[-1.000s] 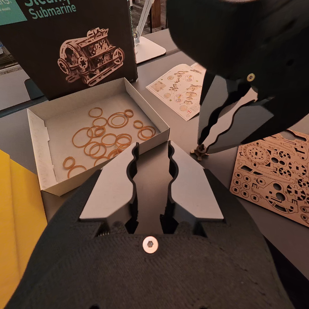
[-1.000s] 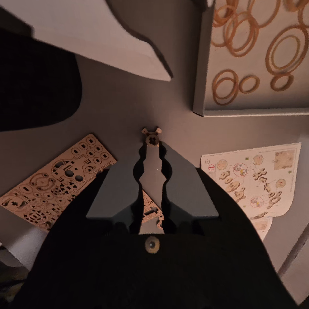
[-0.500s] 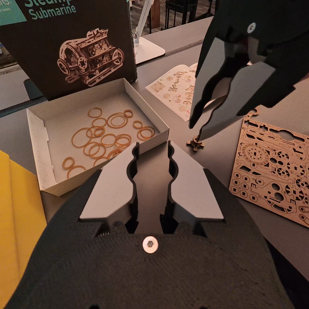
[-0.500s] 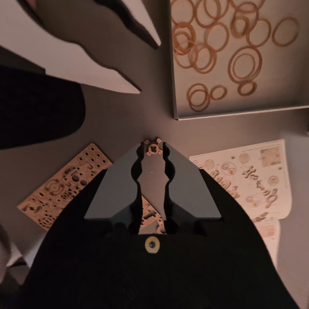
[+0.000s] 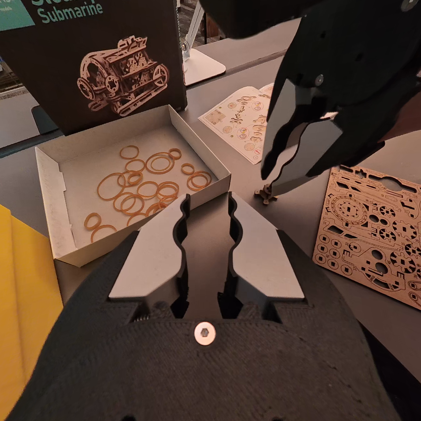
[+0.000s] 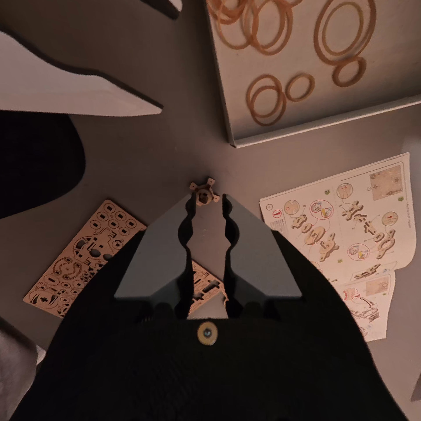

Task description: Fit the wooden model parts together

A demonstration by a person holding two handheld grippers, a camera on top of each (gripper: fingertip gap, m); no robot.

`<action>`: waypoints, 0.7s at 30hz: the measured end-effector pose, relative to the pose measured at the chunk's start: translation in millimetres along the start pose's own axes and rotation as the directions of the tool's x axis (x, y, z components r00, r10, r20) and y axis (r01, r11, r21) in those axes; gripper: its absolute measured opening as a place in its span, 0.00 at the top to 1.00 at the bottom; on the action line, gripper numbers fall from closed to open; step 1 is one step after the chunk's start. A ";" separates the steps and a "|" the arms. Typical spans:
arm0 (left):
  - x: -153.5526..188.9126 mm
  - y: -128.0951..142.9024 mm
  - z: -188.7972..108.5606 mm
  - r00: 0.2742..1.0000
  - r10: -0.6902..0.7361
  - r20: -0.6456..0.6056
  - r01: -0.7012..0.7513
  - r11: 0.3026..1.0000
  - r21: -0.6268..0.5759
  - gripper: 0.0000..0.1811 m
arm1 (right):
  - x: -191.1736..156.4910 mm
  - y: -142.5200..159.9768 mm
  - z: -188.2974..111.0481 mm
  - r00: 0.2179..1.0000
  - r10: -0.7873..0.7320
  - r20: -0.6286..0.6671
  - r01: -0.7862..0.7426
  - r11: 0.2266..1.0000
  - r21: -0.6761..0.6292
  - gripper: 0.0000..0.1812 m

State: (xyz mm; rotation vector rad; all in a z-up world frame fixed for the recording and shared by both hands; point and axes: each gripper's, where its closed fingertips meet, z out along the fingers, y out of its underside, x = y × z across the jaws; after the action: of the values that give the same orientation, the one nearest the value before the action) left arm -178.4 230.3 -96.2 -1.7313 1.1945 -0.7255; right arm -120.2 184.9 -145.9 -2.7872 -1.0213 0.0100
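A small wooden hub part with several prongs [image 6: 203, 194] lies on the grey table. My right gripper [image 6: 208, 196] is open and points down at it, with its two fingertips either side of the part; the left tip is close against it. In the left wrist view the part [image 5: 265, 194] sits under the right gripper [image 5: 271, 183]. My left gripper [image 5: 208, 197] is open and empty, low over the table just left of the part. A laser-cut wooden parts sheet [image 5: 376, 227] lies to the right; it also shows in the right wrist view [image 6: 79, 250].
A shallow white box [image 5: 145, 237] holding several tan rings sits left of the part. A dark box lid [image 5: 91, 57] stands behind it. An instruction sheet [image 5: 241, 118] lies at the back. A yellow sheet [image 5: 20, 273] is far left, and a white lamp base [image 5: 200, 68] at the rear. The gap from one gripper's tips to the other's is roughly 9 cm.
My right gripper opened a little wider, rose off the small part, then came back down with its tips around it. The part stayed on the table. My left gripper has not moved.
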 end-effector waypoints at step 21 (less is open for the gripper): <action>0.4 -1.9 -1.2 1.000 0.002 0.000 -0.002 1.000 0.008 0.83 | -48.6 11.8 1.2 0.901 -0.351 0.256 0.360 0.933 0.009 0.92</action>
State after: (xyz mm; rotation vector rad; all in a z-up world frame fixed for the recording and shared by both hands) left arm -178.4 229.8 -94.0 -1.7228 1.1920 -0.7285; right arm -149.8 145.1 -151.6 -2.6337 -1.5973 0.3112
